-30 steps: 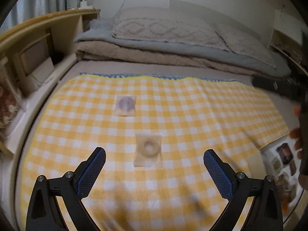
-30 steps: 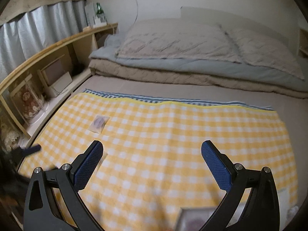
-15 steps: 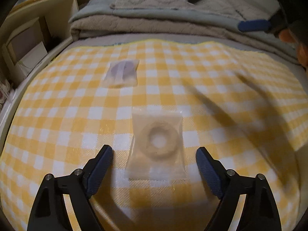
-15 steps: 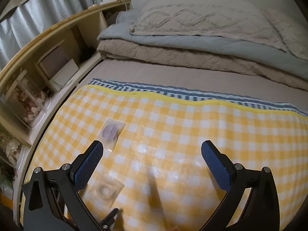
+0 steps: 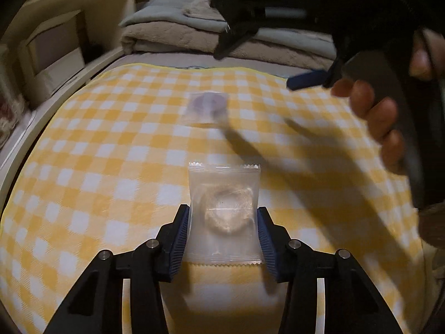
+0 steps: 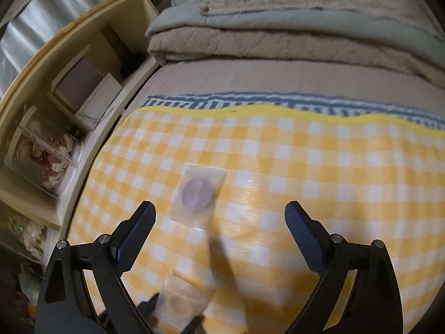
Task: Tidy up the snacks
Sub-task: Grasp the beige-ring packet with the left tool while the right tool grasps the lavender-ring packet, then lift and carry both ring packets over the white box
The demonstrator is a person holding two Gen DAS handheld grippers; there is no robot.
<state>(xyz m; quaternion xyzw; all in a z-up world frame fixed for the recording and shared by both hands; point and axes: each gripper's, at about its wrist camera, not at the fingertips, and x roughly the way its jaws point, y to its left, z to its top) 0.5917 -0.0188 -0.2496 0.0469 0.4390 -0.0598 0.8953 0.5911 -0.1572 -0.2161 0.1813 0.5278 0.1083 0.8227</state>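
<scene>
A: Largest item first?

B: Bed [image 6: 278, 78] — fills the frame; folded beige and grey bedding [image 6: 278, 39] stacked along the top edge, with a knitted pillow on it.

A: Working surface?

B: Yellow-and-white checked cloth [image 6: 319, 167] spread over the bed, blue-striped hem along its far edge.

A: Room fixtures?

B: Curved wooden shelf unit [image 6: 72, 64] at the left of the frame, boxes in its compartments, a grey curtain behind it in the upper left corner.

A: Tools?

B: Left gripper [image 5: 224, 239], bottom centre of its view — jaws have just been closing, and the blue pads now pinch the ring snack packet [image 5: 224, 211] by its two long edges. Right gripper [image 6: 219, 239], jaws spread wide, nothing between them; its hand [image 5: 383, 111] shows blurred at the right edge of the left view.

A: Smallest?

B: Purple snack packet [image 6: 198, 193], clear wrapper, flat on the cloth just beyond the right gripper's left finger, well apart from the ring packet.
</scene>
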